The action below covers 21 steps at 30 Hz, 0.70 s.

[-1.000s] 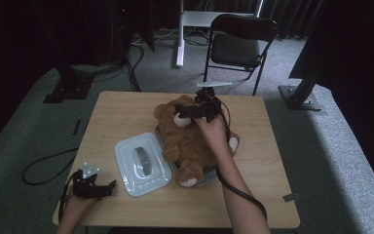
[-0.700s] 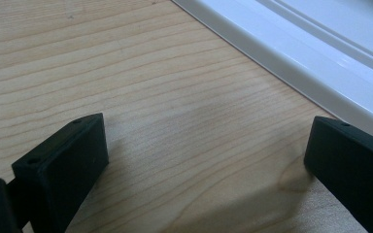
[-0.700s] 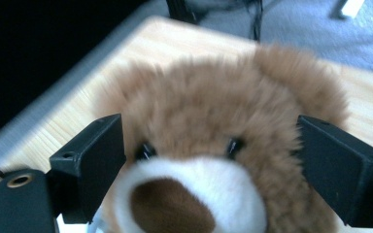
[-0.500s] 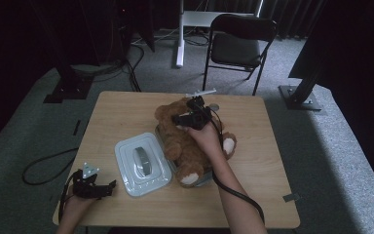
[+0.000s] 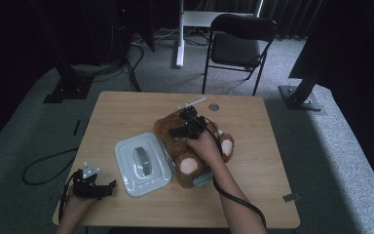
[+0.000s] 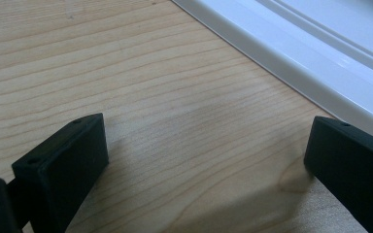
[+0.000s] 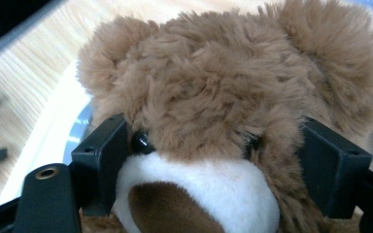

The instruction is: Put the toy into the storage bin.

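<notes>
Right gripper (image 5: 187,127) jaws just been closing, set either side of the teddy bear's (image 7: 233,97) muzzle, fur brushing both pads, firm squeeze impossible to tell. Bear lying mid-desk, partly on a tray. White lid (image 5: 142,164) touching the bear's left flank, blocking that side. Coin-like disc (image 5: 214,107) beyond the bear's head near the far edge of the desk (image 5: 253,190). Bare wood right of the bear. Left gripper (image 6: 204,160) jaws released wide over bare wood, left of the bear beyond the lid, near corner
</notes>
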Each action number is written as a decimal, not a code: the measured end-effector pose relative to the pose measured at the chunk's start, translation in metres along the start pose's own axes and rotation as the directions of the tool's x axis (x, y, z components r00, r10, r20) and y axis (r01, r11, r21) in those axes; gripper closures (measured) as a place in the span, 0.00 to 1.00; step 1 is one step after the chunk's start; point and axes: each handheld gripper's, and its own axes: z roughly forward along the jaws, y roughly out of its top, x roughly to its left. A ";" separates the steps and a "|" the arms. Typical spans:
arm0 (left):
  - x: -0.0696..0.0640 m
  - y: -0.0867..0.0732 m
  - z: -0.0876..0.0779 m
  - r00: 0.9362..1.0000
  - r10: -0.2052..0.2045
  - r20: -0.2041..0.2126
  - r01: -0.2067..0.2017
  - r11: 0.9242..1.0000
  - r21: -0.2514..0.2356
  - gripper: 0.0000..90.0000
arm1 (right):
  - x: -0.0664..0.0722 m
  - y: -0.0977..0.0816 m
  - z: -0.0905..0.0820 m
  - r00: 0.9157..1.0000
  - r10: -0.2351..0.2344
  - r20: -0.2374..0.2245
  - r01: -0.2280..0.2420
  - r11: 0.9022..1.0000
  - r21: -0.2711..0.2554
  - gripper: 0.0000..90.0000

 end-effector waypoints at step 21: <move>0.000 0.000 0.000 1.000 0.000 0.001 0.000 1.000 -0.001 0.03 | 0.008 -0.008 0.036 0.998 -0.004 0.064 -0.005 0.990 0.139 0.23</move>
